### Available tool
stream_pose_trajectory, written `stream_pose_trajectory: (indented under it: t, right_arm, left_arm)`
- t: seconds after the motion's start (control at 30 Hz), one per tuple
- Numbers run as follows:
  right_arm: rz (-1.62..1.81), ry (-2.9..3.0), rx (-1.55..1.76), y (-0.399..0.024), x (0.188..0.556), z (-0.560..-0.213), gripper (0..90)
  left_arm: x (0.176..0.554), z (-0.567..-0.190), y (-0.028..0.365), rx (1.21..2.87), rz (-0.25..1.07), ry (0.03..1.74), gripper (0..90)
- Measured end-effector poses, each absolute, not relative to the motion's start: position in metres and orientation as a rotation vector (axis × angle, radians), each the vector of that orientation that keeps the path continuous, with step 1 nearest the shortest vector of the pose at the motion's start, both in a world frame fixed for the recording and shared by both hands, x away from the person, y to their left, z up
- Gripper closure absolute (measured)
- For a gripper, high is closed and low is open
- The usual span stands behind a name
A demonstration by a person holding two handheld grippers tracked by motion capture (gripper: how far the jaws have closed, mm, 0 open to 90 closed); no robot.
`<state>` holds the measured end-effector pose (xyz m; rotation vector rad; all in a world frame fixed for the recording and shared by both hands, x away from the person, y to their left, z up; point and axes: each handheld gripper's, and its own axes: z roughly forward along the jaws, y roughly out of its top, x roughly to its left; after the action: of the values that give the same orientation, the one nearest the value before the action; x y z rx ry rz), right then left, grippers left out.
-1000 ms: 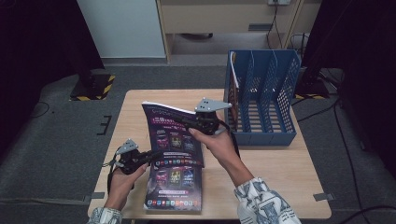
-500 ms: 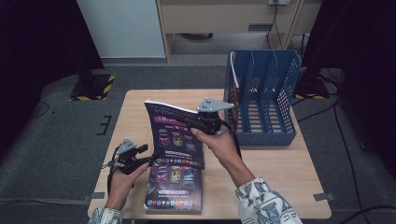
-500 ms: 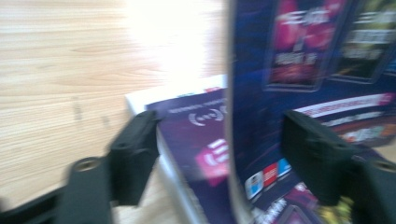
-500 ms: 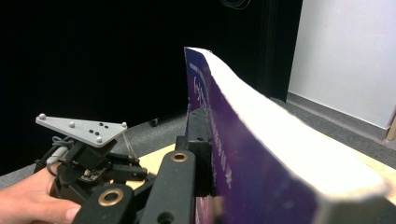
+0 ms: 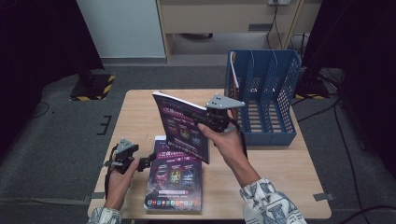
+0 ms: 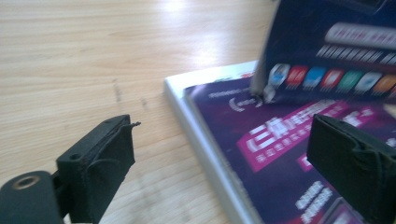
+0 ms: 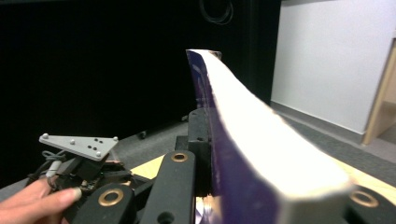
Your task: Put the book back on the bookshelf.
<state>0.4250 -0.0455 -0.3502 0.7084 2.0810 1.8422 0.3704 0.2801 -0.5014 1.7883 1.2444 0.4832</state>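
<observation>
Left tool [image 5: 148, 159], jaws just spread, lets go of the lifted magazine [image 5: 181, 125]; right tool [image 5: 208, 120] alone pinches it, clear for filing.

Wooden table [image 5: 289, 168] on grey carpet [image 5: 60, 140], white wall panel [image 5: 119, 28] behind

Right gripper [image 5: 201, 117] clamped on raised magazine [image 5: 180, 125]; left gripper [image 5: 144, 161], jaws just opened, beside flat magazine [image 5: 173, 179] on surface [image 5: 275, 168].
</observation>
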Motion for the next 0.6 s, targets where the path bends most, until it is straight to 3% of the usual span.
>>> stream_pose_trajectory:
  t: [0.6]
  right_arm:
    - [1.775, 2.001, 0.780, -0.076, 0.419, -0.338, 82.6]
  left_arm:
    - [0.372, -0.519, 0.308, 1.807, 0.526, 1.419, 7.2]
